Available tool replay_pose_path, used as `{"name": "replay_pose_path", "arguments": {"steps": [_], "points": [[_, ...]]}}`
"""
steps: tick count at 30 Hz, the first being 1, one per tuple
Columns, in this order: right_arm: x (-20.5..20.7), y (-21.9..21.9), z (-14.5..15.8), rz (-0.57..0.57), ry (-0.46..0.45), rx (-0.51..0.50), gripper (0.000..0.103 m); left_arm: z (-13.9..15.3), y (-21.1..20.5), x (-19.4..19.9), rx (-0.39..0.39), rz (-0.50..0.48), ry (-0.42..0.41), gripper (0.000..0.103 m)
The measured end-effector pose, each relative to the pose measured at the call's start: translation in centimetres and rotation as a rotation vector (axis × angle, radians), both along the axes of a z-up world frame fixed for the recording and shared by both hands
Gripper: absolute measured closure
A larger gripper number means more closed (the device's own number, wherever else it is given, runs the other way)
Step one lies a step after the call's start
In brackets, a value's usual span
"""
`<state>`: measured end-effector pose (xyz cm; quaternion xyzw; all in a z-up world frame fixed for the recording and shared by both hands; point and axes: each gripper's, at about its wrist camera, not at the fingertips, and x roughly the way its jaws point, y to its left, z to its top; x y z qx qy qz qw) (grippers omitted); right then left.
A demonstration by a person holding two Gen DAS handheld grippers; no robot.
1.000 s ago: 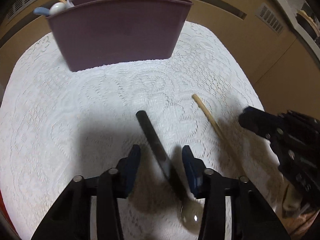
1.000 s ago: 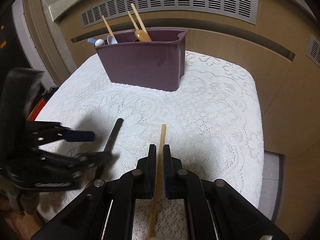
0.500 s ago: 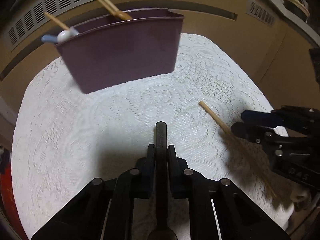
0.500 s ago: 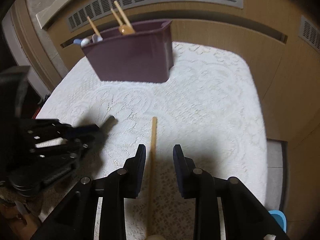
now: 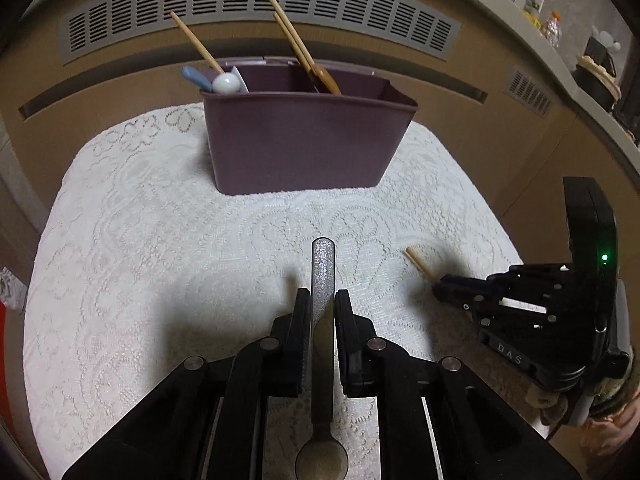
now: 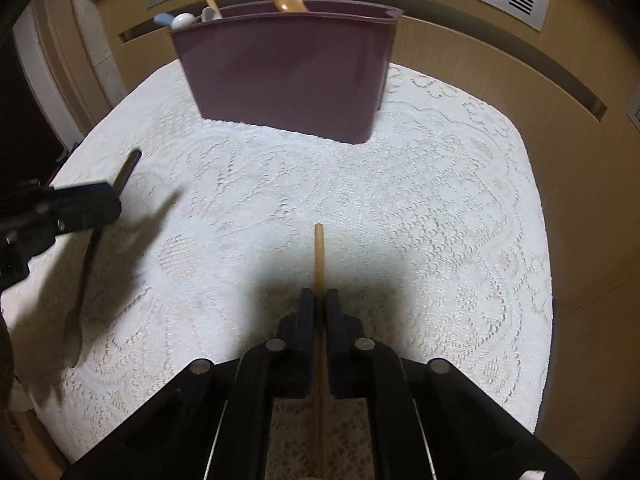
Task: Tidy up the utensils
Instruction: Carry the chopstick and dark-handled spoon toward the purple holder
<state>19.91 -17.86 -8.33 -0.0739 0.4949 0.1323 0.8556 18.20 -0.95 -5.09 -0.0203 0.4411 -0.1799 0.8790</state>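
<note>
Metal spoon (image 5: 322,280) is riding handle-forward in the left gripper (image 5: 322,308), fingers clamping mid-handle; stiff, slick, bowl-heavy. Wooden utensil (image 6: 319,256), light and rigid, is sitting pinched in the right gripper (image 6: 319,312) over the lace-covered surface (image 6: 440,208). Purple caddy (image 5: 304,144) is standing behind.

Lace-covered table (image 5: 132,264) w/ purple caddy (image 5: 304,144).

I can't see inside the purple caddy (image 5: 304,144); its front wall hides the lower ends of the utensils standing in it. The wooden stick (image 6: 319,256) runs off the bottom edge of my right view. On the left there, the other gripper (image 6: 80,208) and its spoon (image 6: 126,170) are smeared.
</note>
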Motion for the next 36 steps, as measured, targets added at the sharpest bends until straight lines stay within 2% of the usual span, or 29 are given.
{"name": "replay_pose_path", "arguments": {"steps": [8,12,17,23,24,26,31,33,36], "points": [[-2.0,-0.2,4.2,0.007,-0.058,0.128,0.097,3.0,0.9,-2.4,-0.054,-0.003,-0.077,0.091],[-3.4,-0.1,6.1,0.008,-0.092,0.158,0.097,5.1,1.6,-3.8,-0.080,0.000,-0.130,0.091],[-5.0,0.1,8.5,0.016,-0.147,0.180,0.097,7.4,2.0,-5.0,-0.087,0.000,-0.190,0.093],[-6.5,0.6,12.2,0.039,-0.258,0.162,0.097,9.6,2.1,-5.5,-0.070,0.005,-0.255,0.093],[-6.5,0.7,12.7,0.040,-0.276,0.162,0.097,9.5,2.1,-5.1,-0.063,0.017,-0.242,0.093],[-6.2,0.7,13.0,0.042,-0.282,0.167,0.097,8.1,2.1,-3.1,-0.051,0.036,-0.150,0.091],[-4.8,0.3,11.8,0.018,-0.244,0.191,0.097,2.8,0.8,2.0,-0.024,0.098,0.067,0.083],[-4.3,0.0,11.2,0.008,-0.230,0.207,0.097,1.1,0.0,3.6,-0.005,0.101,0.111,0.083],[-3.4,-0.3,10.5,0.001,-0.214,0.221,0.097,-1.5,-1.8,6.0,0.068,0.113,0.150,0.083]]}}
